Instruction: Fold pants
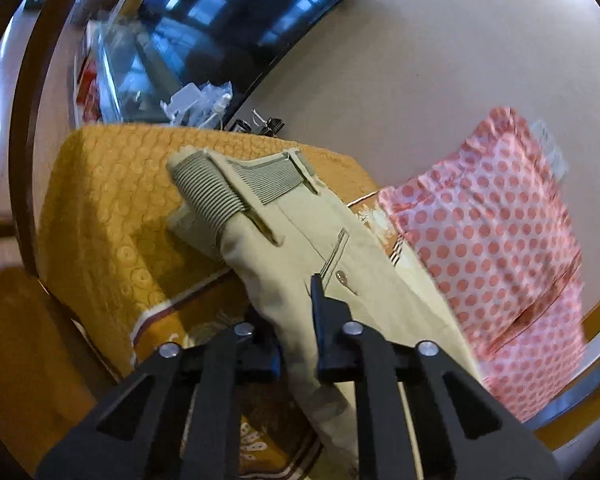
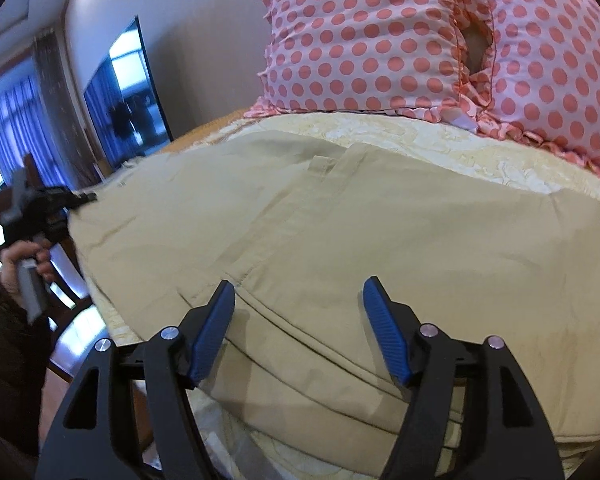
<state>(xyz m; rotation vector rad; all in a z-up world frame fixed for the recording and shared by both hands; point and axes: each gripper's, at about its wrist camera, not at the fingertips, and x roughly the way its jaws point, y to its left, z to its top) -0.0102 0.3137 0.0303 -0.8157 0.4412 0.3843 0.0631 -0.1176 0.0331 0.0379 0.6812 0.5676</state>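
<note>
Beige pants lie spread on a bed. In the left wrist view the pants show their ribbed elastic waistband, belt loops and a buttoned back pocket. My left gripper is shut on a fold of the pants fabric below the waistband, which is bunched and lifted. It also shows in the right wrist view at the pants' far left edge, held by a hand. My right gripper is open, its blue-padded fingers hovering just over the near part of the pants.
A mustard patterned bedspread covers the bed. Pink polka-dot pillows lie at the head of the bed, also in the left wrist view. A dark TV hangs on the wall. A wooden chair stands beside the bed.
</note>
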